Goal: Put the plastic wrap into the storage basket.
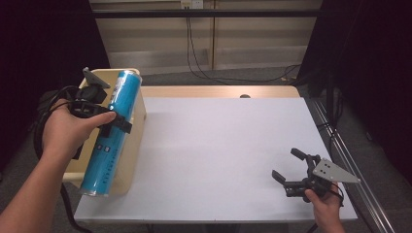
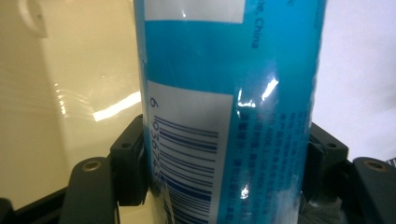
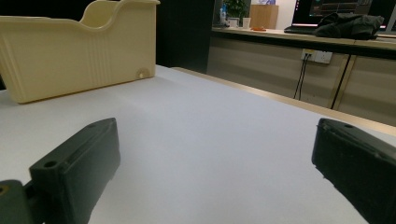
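A long blue tube [image 1: 103, 162] with a white label and a barcode stands tilted over the cream bin [image 1: 139, 112] at the table's left edge. Its lower end is down at the bin's near end. My left gripper [image 1: 116, 124] is shut on the blue tube about halfway up. In the left gripper view the tube [image 2: 233, 70] sits pinched between both black pads [image 2: 130, 163], with the bin's inside wall [image 2: 70, 93] behind it. My right gripper [image 1: 285, 163] rests open at the table's near right, nothing between its jaws. The right gripper view looks across the bare white tabletop [image 3: 210, 116] to the bin [image 3: 79, 60].
The white table [image 1: 218, 145] has a wooden strip along its far edge [image 1: 218, 91]. Cables [image 1: 194, 53] hang down to the floor behind it. A metal rail [image 1: 340, 145] runs along the right side. A counter with a dark bag [image 3: 348, 23] stands beyond the table.
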{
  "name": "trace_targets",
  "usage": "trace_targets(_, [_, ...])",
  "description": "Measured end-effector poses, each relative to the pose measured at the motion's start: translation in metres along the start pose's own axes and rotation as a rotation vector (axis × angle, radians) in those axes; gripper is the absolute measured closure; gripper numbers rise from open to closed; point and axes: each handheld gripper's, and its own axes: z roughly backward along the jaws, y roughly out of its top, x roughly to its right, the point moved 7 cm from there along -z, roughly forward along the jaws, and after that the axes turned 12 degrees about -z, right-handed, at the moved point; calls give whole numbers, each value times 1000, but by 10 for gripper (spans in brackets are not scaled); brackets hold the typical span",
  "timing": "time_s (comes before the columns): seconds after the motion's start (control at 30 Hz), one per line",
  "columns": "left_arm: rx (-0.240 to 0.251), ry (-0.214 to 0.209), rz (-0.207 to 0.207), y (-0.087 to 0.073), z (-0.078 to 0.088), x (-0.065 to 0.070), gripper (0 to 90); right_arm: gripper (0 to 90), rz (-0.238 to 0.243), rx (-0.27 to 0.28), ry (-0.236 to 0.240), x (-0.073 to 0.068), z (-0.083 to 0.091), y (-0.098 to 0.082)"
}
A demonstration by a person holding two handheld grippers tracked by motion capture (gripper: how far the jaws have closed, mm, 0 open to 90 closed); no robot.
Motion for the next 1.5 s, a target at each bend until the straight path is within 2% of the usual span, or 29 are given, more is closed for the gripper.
trace_targets(0.2, [-7,15,41,-9,1,-14,321,7,1,-1,1,0,0,0])
trace_targets(0.3, [-16,36,52,-13,0,-20,321,7,2,1,3,-1,0,0])
trace_targets(0.4, [-22,30,65,-16,-1,-25,321,7,2,-2,4,-2,-1,0])
trace_targets(0.57, [-45,34,62,-20,-3,-29,321,7,1,-3,7,-2,-1,0])
trace_targets(0.67, [-43,32,74,-21,-2,-31,321,7,2,-2,6,-2,-1,0])
trace_targets(0.9, [-56,53,81,-25,-3,-37,321,7,3,-2,7,-2,-1,0])
trace_targets(1.03, [-44,55,104,-26,-5,-40,320,7,3,-2,8,-2,-1,0])
trace_targets(1.27, [-40,65,111,-27,-7,-44,320,7,4,-5,9,-2,-1,-1])
trace_targets(1.5, [-37,72,137,-27,-10,-46,319,7,2,-3,9,-2,-1,-1])
